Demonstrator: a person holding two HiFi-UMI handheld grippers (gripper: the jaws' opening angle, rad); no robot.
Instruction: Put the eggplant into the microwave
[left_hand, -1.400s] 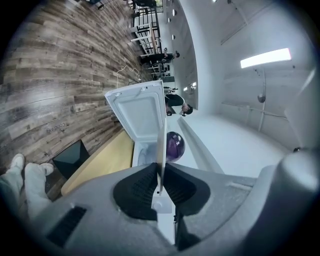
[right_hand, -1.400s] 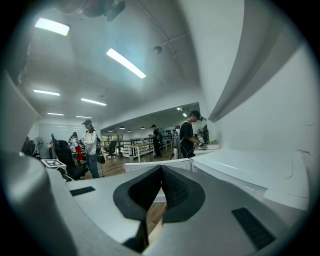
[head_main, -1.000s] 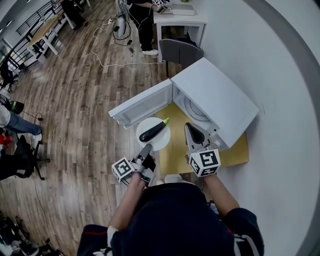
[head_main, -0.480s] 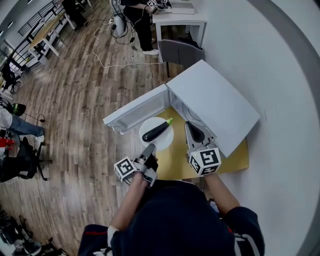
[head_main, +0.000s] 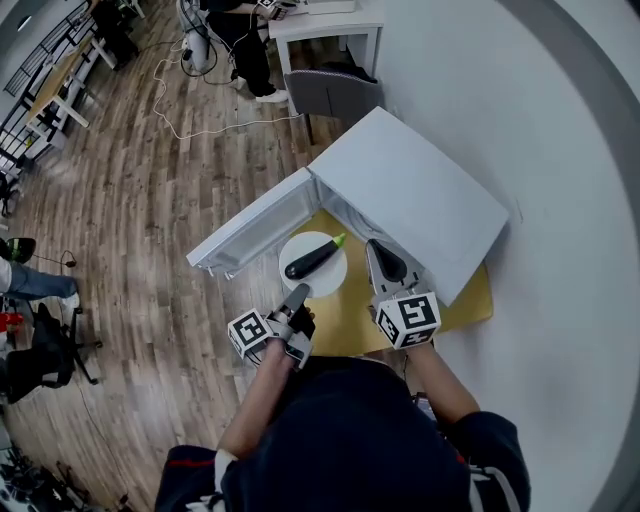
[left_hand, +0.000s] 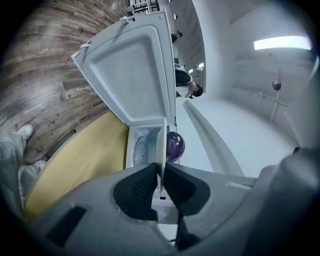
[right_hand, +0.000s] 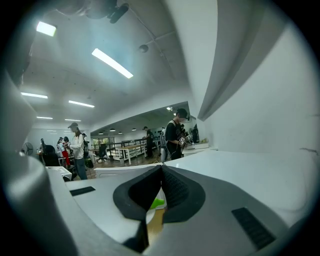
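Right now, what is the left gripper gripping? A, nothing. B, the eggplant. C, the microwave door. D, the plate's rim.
D: in its own view the left gripper has its jaws pinched on the thin white edge of the plate, while the eggplant lies on the plate, clear of the jaws.

1 dark purple eggplant (head_main: 312, 259), 1 round white plate (head_main: 335, 278) betw. left gripper (head_main: 298, 293) fingers, 1 white boxy microwave (head_main: 420, 200) ahead of right gripper (head_main: 378, 252) fingers, 1 yellow tabletop (head_main: 352, 318) below them; 2 grippers total.
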